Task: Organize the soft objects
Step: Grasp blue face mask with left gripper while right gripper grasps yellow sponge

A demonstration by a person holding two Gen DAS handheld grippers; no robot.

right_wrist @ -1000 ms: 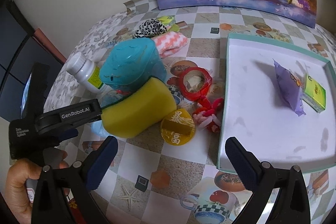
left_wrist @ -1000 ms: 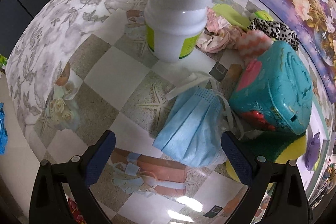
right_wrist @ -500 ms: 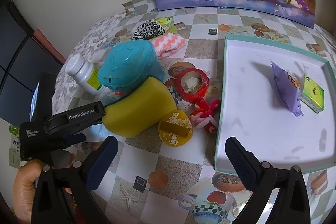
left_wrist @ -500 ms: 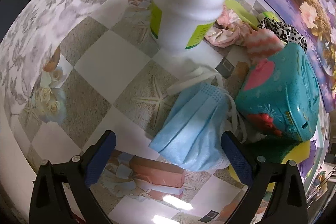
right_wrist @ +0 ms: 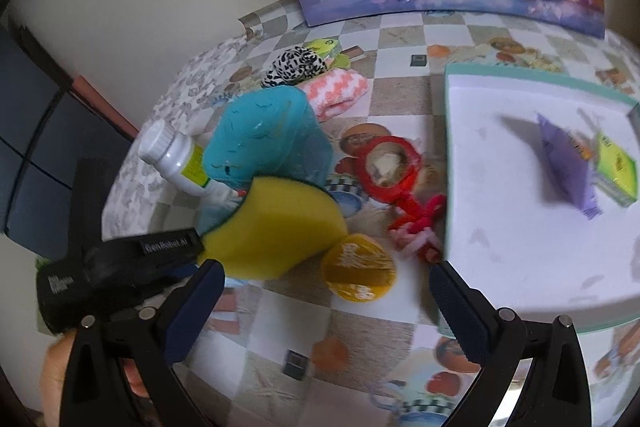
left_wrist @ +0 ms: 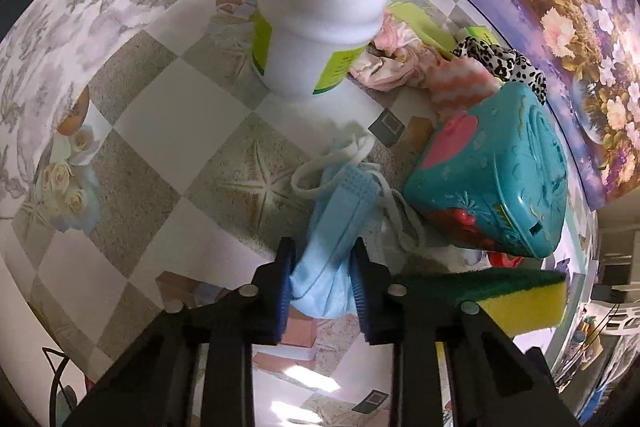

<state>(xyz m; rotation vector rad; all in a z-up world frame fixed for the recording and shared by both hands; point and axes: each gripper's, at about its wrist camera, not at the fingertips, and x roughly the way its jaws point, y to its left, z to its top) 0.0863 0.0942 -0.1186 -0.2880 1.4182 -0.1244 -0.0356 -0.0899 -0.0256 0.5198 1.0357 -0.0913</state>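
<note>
Your left gripper (left_wrist: 322,281) pinches the blue face mask (left_wrist: 334,223) beside the teal box (left_wrist: 492,175); your right gripper (right_wrist: 324,301) gapes wide, holding nothing.

Glossy wipe-clean tablecloth (left_wrist: 168,95), checked print, catching glare at the lower middle of the left wrist view. White bottle (left_wrist: 328,7) upper middle: smooth shiny plastic, ridged cap, paper-like green label. Face mask (left_wrist: 340,219) at centre: thin pleated non-woven fabric, matt, soft elastic loops. Teal case (left_wrist: 496,179) on the right: hard moulded plastic, slight sheen. Sponge (left_wrist: 524,303) lower right: porous yellow foam, rough dark green scouring layer. Left gripper (left_wrist: 322,283): matt black plastic, ribbed blue pads (left_wrist: 282,287). In the right wrist view, pink chevron cloth (right_wrist: 336,91) looks fuzzy; tray (right_wrist: 520,187) matt white, scuffed.
</note>
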